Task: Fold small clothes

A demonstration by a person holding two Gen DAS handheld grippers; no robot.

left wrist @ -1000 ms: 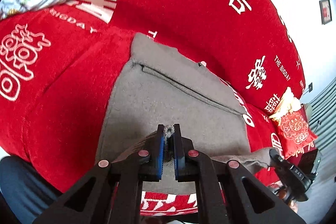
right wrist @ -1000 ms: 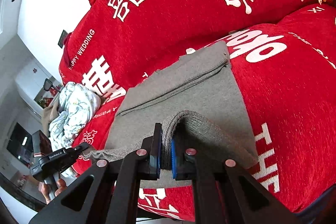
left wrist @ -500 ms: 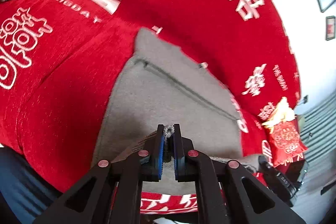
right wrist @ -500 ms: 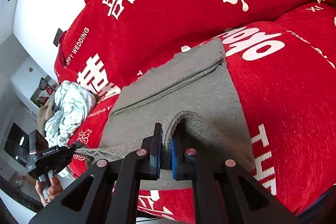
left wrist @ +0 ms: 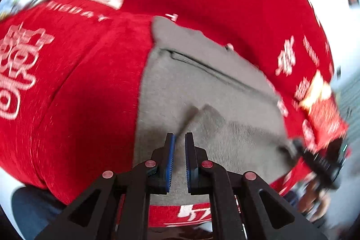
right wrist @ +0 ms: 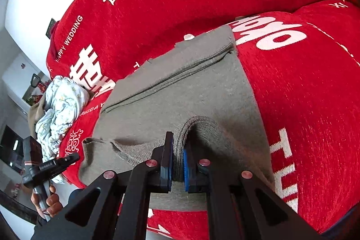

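Note:
A grey knit garment (left wrist: 202, 87) lies spread on a red sofa seat, its far edge folded over; it also shows in the right wrist view (right wrist: 180, 91). My left gripper (left wrist: 179, 138) is slightly open and empty, just behind a loose grey corner that lies on the garment. My right gripper (right wrist: 178, 145) is shut on the garment's near ribbed hem and holds it raised in a fold. The left gripper also shows in the right wrist view (right wrist: 67, 159), off the garment's left corner.
The red sofa cover (right wrist: 303, 82) with white characters fills both views. A crumpled pale floral cloth (right wrist: 60, 102) lies on the seat to the left. A red cushion (left wrist: 324, 109) sits at the right end.
My left gripper has opened and let go of the grey hem corner, which dropped onto the garment. My right gripper still holds its fold.

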